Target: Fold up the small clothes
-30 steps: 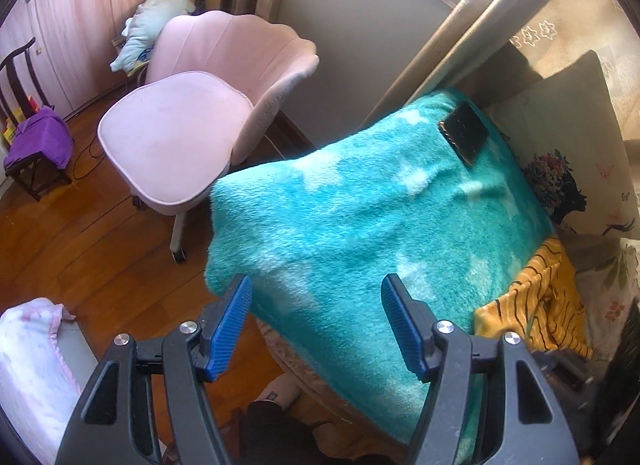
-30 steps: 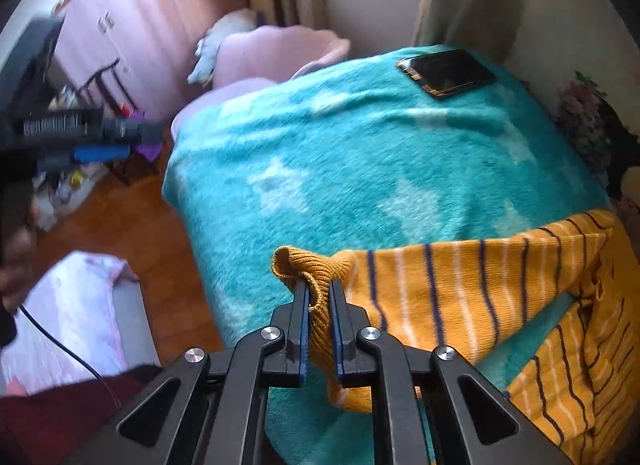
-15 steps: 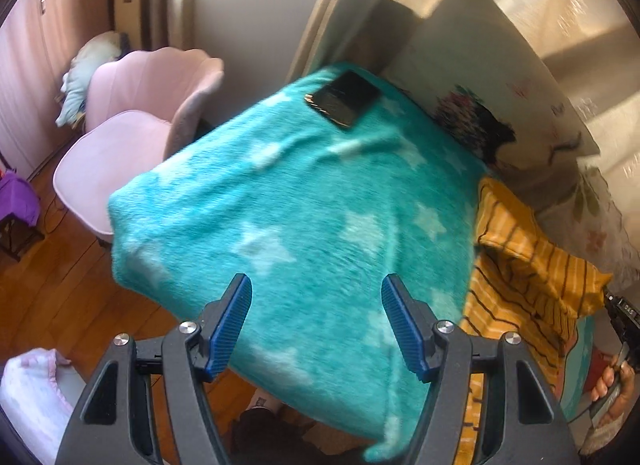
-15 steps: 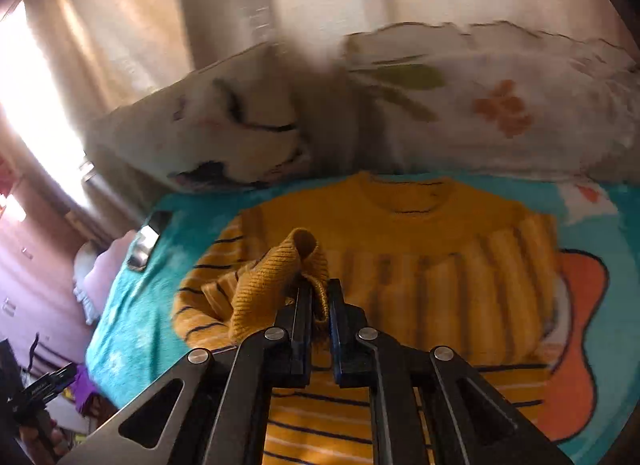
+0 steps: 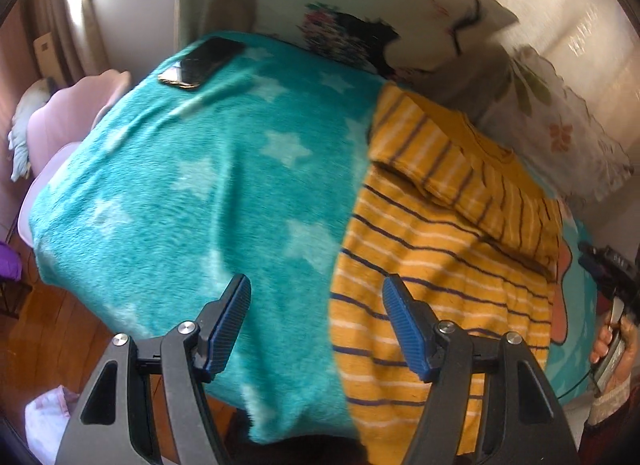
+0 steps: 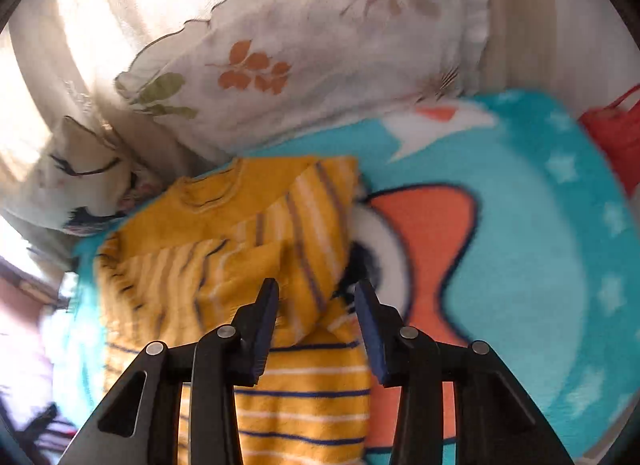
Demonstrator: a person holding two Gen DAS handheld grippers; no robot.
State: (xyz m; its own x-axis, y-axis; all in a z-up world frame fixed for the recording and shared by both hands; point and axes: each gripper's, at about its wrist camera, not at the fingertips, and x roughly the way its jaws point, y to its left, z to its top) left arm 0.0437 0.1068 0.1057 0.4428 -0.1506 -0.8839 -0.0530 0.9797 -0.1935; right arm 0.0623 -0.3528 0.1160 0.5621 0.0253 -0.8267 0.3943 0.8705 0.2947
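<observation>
A mustard-yellow knitted sweater with dark-blue and white stripes (image 5: 432, 265) lies flat on a fluffy turquoise fleece blanket with pale stars (image 5: 192, 201) spread over the bed, its neckline toward the pillows. One striped sleeve (image 5: 460, 169) is folded across the chest, lying diagonally over the body.

The left claw (image 5: 316, 329) hangs above the near edge of the blanket with its blue-padded fingers spread wide and nothing between them; the sweater's left edge sits below the gap. The right claw (image 6: 316, 329) is also spread apart and holds nothing, poised over the folded sleeve near the sweater's right side (the frame is blurred, so whether the pads touch the knit is unclear).

A black smartphone (image 5: 202, 61) rests on the blanket's far corner. A cream floral pillow (image 6: 304, 53) leans behind the sweater.
</observation>
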